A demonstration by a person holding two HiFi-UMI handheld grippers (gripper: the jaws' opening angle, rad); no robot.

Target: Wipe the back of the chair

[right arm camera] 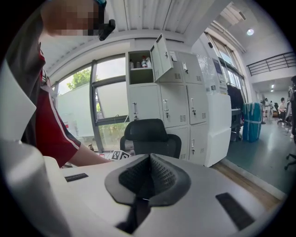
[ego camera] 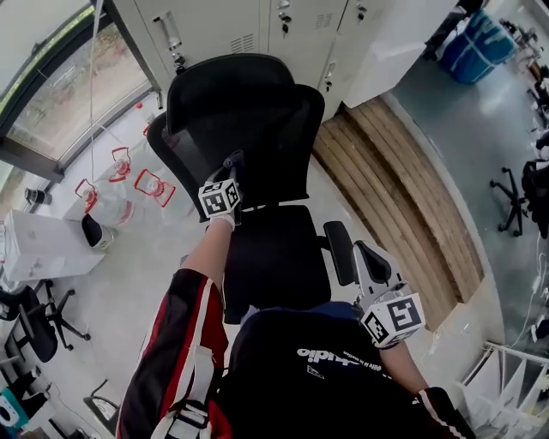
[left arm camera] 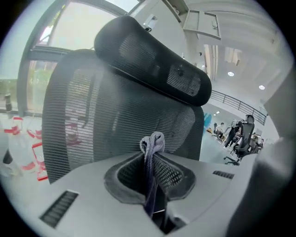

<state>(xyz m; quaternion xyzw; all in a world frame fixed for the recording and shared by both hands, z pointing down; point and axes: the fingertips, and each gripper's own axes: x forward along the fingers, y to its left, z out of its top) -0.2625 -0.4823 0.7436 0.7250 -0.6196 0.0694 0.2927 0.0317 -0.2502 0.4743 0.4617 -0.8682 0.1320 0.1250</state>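
Observation:
A black office chair stands in front of me, with a mesh back [ego camera: 257,146] and a headrest [ego camera: 227,81]. My left gripper [ego camera: 233,161] reaches over the seat [ego camera: 274,257] to the front face of the back. It is shut on a grey cloth [left arm camera: 154,144], whose bunched end pokes out between the jaws, right at the mesh back [left arm camera: 106,125] below the headrest [left arm camera: 152,60]. My right gripper [ego camera: 367,250] hangs low beside the chair's right armrest [ego camera: 340,251], shut with nothing in it. In the right gripper view [right arm camera: 149,159] the chair [right arm camera: 150,138] appears farther off.
White lockers [ego camera: 257,26] stand behind the chair, one with its door open [right arm camera: 159,58]. Water bottles with red handles [ego camera: 116,184] and a white box [ego camera: 39,244] sit at the left by the window. A wooden platform [ego camera: 403,189] runs at the right. Other chairs [ego camera: 34,330] stand around.

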